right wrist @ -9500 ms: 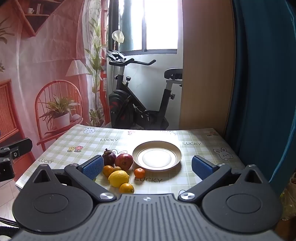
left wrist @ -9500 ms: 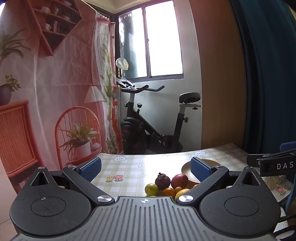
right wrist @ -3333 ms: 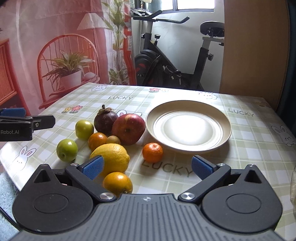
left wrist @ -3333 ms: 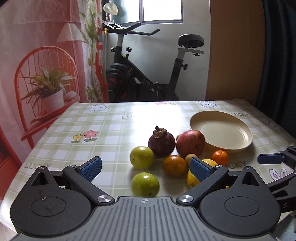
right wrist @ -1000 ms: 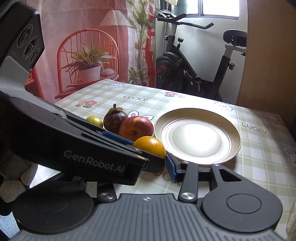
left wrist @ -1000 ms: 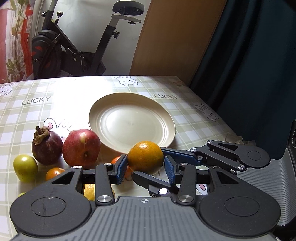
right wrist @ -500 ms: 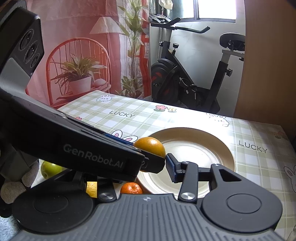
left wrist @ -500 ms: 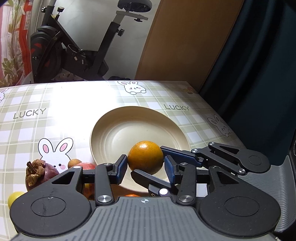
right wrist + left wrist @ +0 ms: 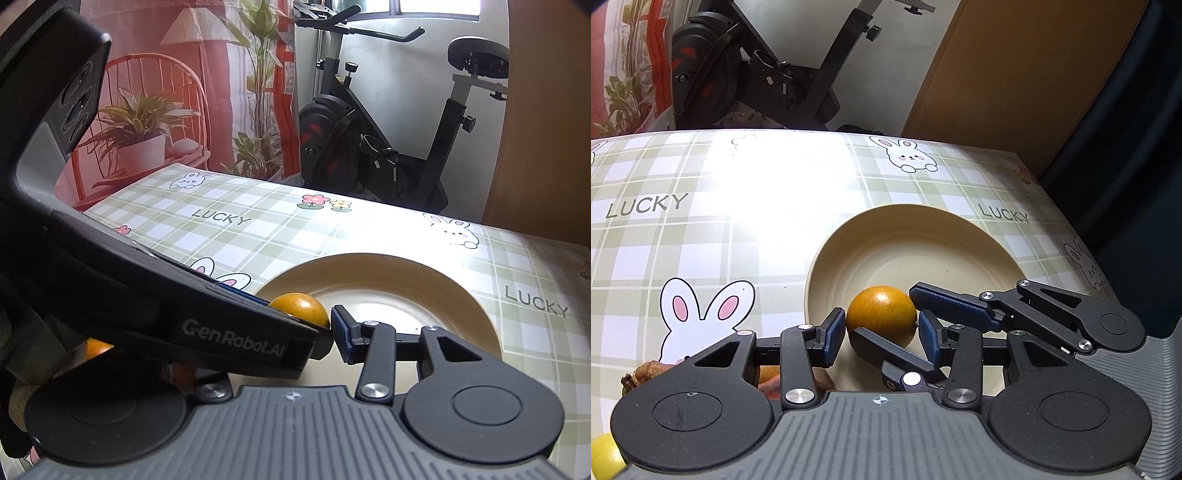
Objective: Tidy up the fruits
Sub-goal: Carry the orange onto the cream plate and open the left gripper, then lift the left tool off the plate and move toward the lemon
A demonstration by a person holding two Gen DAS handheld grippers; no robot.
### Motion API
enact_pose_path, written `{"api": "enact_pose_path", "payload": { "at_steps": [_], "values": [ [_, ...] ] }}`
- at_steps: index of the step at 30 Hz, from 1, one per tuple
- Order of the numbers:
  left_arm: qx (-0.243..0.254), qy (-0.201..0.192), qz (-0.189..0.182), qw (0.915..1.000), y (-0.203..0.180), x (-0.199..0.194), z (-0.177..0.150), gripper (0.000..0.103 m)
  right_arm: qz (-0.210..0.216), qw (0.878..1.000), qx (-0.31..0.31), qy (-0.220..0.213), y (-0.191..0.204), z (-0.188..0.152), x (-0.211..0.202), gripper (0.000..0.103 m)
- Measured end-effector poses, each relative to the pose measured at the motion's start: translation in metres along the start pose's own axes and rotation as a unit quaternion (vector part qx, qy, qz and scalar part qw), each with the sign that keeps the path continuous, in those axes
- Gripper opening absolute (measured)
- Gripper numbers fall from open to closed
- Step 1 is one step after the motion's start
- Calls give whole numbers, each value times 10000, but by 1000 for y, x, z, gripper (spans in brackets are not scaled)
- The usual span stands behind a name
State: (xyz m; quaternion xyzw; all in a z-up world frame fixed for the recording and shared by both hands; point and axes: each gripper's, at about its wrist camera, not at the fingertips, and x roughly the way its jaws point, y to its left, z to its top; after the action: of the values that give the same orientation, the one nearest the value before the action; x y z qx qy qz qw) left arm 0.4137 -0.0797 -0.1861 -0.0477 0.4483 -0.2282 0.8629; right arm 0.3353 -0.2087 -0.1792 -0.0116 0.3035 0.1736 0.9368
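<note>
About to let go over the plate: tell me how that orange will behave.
The orange is round and smooth, so it may roll once released. The plate has a raised rim, which should stop it. Glossy skin looks a bit slippery between the pads.

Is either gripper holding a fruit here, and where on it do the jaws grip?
Both hold one orange over the plate. The left gripper clamps its sides; the right gripper clamps it crosswise.

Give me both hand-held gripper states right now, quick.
Left hand-held gripper: shut on the orange, above the plate.
Right hand-held gripper: shut on the same orange.
</note>
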Motion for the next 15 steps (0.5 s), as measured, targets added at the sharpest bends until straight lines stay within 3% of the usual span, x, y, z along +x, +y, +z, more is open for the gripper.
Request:
{"api": "enact_pose_path", "payload": {
  "at_steps": [10,15],
  "values": [
    [81,-181,240,9995,1,2,7,48,34,9998,134,131,-11,8,23,46],
    [164,-393,369,9984,-5,-13,2,59,-110,9996,207,185,-10,10,22,58]
  ]
}}
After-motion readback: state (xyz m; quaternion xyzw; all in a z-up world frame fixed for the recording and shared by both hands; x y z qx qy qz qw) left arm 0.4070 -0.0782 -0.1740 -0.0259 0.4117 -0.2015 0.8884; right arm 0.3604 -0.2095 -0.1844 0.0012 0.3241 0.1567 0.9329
